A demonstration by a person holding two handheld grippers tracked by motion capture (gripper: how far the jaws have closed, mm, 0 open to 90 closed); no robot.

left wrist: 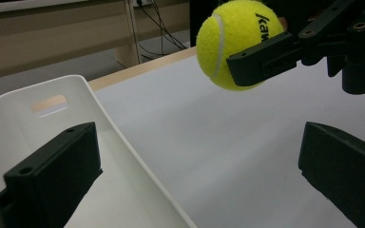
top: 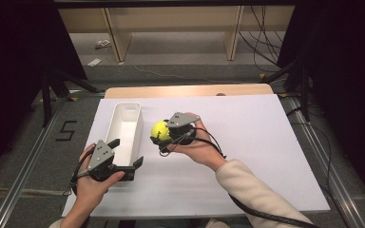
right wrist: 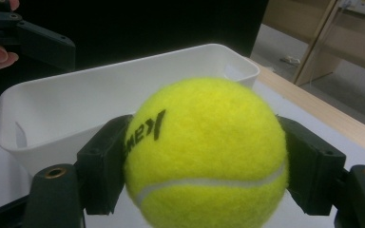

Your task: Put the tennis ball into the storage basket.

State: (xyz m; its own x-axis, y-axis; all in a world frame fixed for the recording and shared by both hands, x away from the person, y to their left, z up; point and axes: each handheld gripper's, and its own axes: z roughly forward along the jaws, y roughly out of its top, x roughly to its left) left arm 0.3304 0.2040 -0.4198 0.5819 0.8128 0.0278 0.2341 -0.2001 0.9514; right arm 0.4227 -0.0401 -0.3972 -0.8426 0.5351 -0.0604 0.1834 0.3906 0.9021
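A yellow tennis ball (top: 159, 128) hangs just above the white tabletop, right of a long white bin (top: 123, 124). My right gripper (top: 160, 136) is shut on it; in the right gripper view both black pads press the sides of the ball (right wrist: 204, 152), with the bin (right wrist: 100, 95) close behind. My left gripper (top: 126, 153) stands open at the bin's near end, one jaw over the bin and the other right of its wall. The left gripper view looks between those wide jaws (left wrist: 197, 180) at the bin's rim (left wrist: 100, 109) and the held ball (left wrist: 223, 42).
A white board (top: 256, 142) covers the wooden table, with bare room right of the ball. A wooden shelf frame (top: 119, 38) and cables lie on the floor beyond. Dark stands flank the table.
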